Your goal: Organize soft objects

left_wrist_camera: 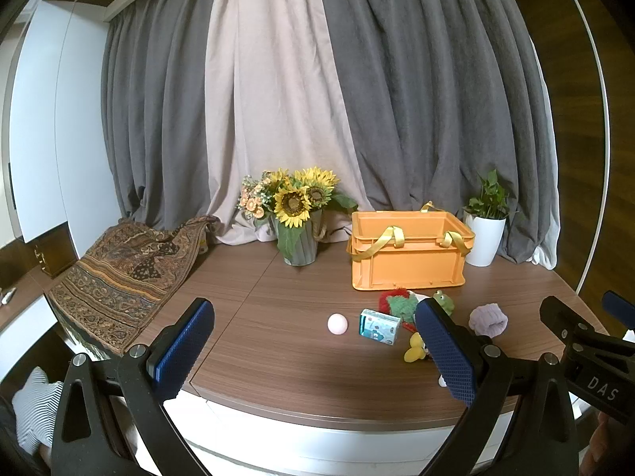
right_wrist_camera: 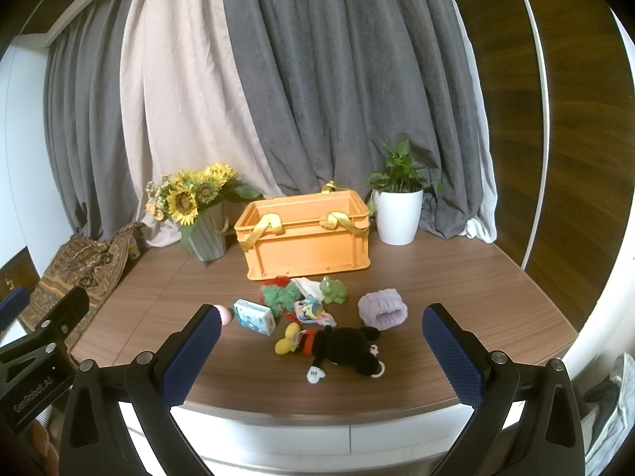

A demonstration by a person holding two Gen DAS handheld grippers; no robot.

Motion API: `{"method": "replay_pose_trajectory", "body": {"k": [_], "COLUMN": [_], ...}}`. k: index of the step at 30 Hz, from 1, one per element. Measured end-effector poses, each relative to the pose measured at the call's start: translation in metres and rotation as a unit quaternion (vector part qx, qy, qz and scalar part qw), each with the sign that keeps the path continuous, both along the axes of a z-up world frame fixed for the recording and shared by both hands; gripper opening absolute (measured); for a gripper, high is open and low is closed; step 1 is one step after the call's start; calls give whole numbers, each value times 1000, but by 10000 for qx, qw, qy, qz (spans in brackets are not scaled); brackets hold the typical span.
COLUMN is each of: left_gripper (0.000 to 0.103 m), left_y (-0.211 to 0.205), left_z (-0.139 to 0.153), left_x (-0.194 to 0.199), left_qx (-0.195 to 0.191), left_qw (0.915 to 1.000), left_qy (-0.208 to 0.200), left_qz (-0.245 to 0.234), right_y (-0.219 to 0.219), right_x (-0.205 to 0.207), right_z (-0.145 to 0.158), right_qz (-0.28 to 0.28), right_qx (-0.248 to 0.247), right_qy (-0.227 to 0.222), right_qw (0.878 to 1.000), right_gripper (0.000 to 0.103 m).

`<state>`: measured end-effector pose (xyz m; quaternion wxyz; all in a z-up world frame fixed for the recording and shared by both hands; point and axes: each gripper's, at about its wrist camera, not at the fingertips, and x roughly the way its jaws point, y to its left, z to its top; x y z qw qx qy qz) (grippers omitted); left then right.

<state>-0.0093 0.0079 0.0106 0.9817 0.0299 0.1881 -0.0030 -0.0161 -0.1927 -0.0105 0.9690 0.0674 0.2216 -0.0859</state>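
Note:
An orange crate (right_wrist_camera: 309, 238) with yellow strap handles stands at the back of the wooden table (right_wrist_camera: 456, 289); it also shows in the left wrist view (left_wrist_camera: 408, 254). In front of it lie a black mouse plush (right_wrist_camera: 341, 347), a green frog (right_wrist_camera: 333, 289), a red-green fuzzy toy (right_wrist_camera: 279, 293), a lilac knit cuff (right_wrist_camera: 383, 309), a tissue pack (right_wrist_camera: 254, 316) and a pink ball (left_wrist_camera: 338, 323). My right gripper (right_wrist_camera: 321, 349) is open, above the near table edge, facing the plush. My left gripper (left_wrist_camera: 317, 351) is open, facing the ball and tissue pack (left_wrist_camera: 379, 326).
A sunflower bouquet in a grey pot (left_wrist_camera: 295, 214) and a white potted plant (right_wrist_camera: 397, 206) flank the crate. A patterned cloth (left_wrist_camera: 127, 277) drapes over the table's left edge. Grey and beige curtains hang behind.

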Motion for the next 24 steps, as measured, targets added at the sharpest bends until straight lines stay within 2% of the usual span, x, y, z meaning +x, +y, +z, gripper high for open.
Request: {"method": "replay_pose_trajectory", "body": {"k": [24], "left_gripper": [103], "left_y": [-2], "left_z": [-1], "left_x": [-2], "left_qx": [-16], "left_qw": [10000], "left_qy": [3], "left_qz": [-16], "right_y": [0], "right_x": [0], "right_z": [-1], "right_qz": [4], "right_qx": [-6], "right_qy": [-4], "right_qw": [10000], "right_gripper": [103]}}
